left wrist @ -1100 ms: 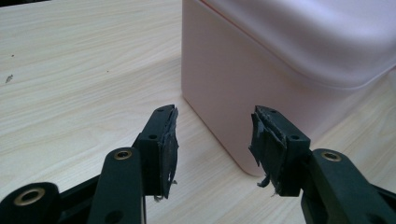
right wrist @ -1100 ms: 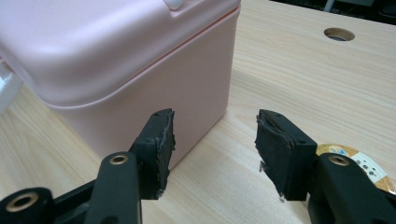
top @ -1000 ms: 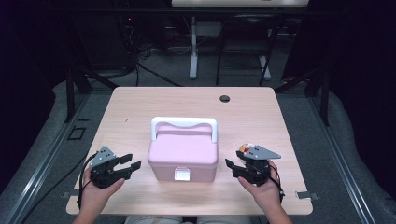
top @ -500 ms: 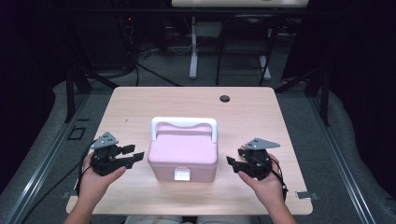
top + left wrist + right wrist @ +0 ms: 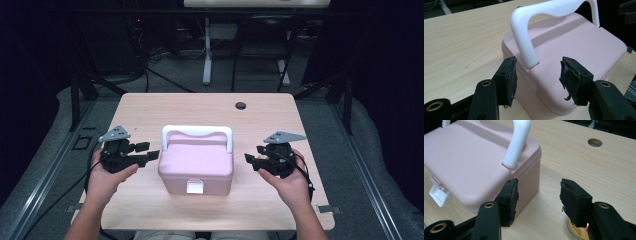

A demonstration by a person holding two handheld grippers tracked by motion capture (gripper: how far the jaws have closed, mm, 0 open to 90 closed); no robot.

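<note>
High view: a pale pink plastic box with a white hoop handle [image 5: 196, 162] sits near the middle of the light wooden tabletop [image 5: 150, 107], its white front latch [image 5: 195, 187] at six o'clock, facing the person. The left hand-held gripper [image 5: 150, 151] hangs at the box's nine o'clock, just beside its wall, and the right hand-held gripper [image 5: 251, 161] at its three o'clock, a little farther off. Both point inward at the box, which suggests a two-sided approach to a lid still latched. A round cable hole [image 5: 241, 105] lies toward one o'clock on the tabletop, well apart from everything.

Left gripper view: the jaws stand apart and have just been opening wider, with nothing pressed between the pads [image 5: 510, 80]. Beyond them, at twelve o'clock, the white handle meets the pink lid, so this gripper seems lined up on the handle's root or the box's end wall.

Right gripper view: these jaws are parted too and hold nothing. The box's corner lies at eleven o'clock, the latch at nine. A small round tin with an orange label [image 5: 576, 231] rests on the tabletop at five o'clock, partly hidden under the right jaw; I cannot tell what it holds.
</note>
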